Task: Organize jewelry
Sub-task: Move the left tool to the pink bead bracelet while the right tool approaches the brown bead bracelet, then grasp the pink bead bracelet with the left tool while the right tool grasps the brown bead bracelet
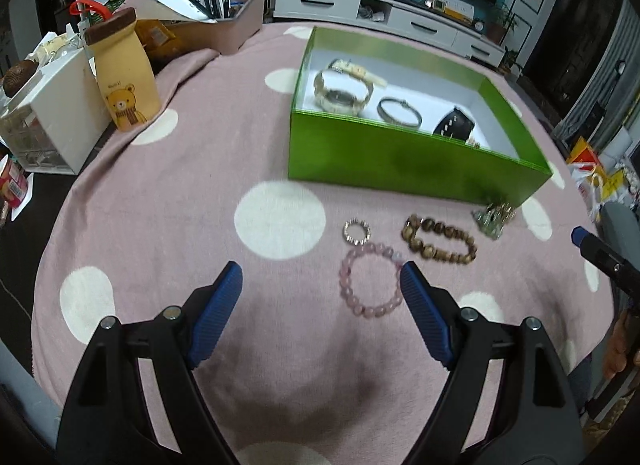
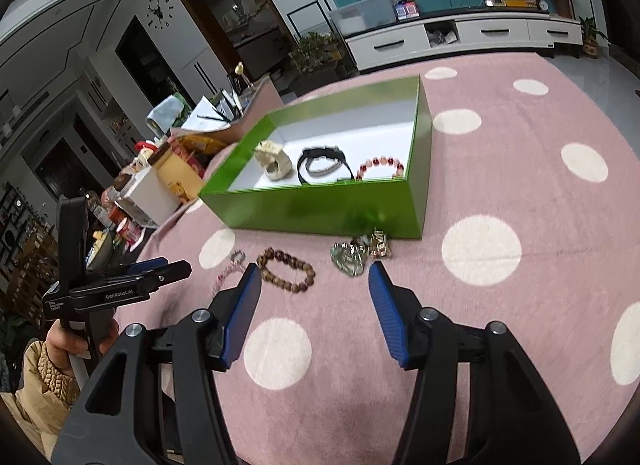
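We hold the left gripper (image 1: pixel 322 277) and right gripper (image 2: pixel 315 279) spread wide, empty, above the pink beaded bracelet (image 1: pixel 370 279) and brown beaded bracelet (image 2: pixel 286 269), both lying before the green cardboard box (image 2: pixel 320 211).

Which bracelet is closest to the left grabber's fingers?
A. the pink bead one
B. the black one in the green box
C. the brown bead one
A: the pink bracelet lies on the cloth right by the open left gripper, touching its right fingertip; the brown bracelet lies farther off.
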Demonstrator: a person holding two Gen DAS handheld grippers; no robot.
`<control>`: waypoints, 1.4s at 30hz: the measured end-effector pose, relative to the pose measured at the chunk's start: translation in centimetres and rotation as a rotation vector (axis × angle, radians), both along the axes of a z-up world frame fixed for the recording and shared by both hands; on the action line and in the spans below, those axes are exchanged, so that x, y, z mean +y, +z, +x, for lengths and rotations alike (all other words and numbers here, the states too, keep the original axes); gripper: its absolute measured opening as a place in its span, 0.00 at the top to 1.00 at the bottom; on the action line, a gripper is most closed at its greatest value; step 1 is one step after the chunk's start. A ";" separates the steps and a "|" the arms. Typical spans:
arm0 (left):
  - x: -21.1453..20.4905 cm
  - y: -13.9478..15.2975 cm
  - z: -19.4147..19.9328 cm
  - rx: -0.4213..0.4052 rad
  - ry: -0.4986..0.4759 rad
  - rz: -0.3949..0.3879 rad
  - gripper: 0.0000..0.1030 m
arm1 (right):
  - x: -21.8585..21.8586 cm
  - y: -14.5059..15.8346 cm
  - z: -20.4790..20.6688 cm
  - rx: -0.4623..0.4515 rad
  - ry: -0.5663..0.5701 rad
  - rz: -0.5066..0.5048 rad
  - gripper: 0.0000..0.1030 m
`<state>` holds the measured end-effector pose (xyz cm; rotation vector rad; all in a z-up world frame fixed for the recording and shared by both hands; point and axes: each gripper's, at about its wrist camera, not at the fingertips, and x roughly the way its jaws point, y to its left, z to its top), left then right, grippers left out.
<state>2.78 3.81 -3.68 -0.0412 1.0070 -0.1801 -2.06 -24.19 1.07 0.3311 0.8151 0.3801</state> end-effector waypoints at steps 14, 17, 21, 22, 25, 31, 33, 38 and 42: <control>-2.0 -2.3 -0.3 0.004 -0.016 0.063 0.24 | 1.7 -3.0 -0.2 0.058 0.049 -0.059 0.45; -2.1 -2.6 -0.2 0.004 -0.018 0.067 0.28 | 2.2 -3.3 -0.1 0.057 0.062 -0.068 0.45; -2.2 -3.0 0.0 0.007 -0.022 0.071 0.32 | 2.6 -3.5 0.2 0.055 0.071 -0.076 0.49; -2.2 -3.1 0.1 0.007 -0.022 0.073 0.34 | 2.7 -3.6 0.3 0.056 0.073 -0.078 0.51; -2.2 -3.4 0.3 0.014 -0.022 0.072 0.41 | 3.1 -3.7 0.8 0.056 0.083 -0.096 0.55; -2.4 -3.6 0.4 0.002 -0.033 0.088 0.52 | 4.2 -4.0 1.9 0.051 0.109 -0.134 0.61; -2.5 -3.7 0.3 -0.006 -0.045 0.100 0.53 | 4.6 -4.2 2.2 0.052 0.118 -0.143 0.62; -3.2 -3.7 0.0 -0.027 -0.083 0.102 0.71 | 5.8 -4.6 3.0 0.048 0.138 -0.185 0.63; -3.4 -3.7 -0.3 -0.039 -0.096 0.081 0.80 | 6.6 -4.9 3.6 0.040 0.147 -0.232 0.64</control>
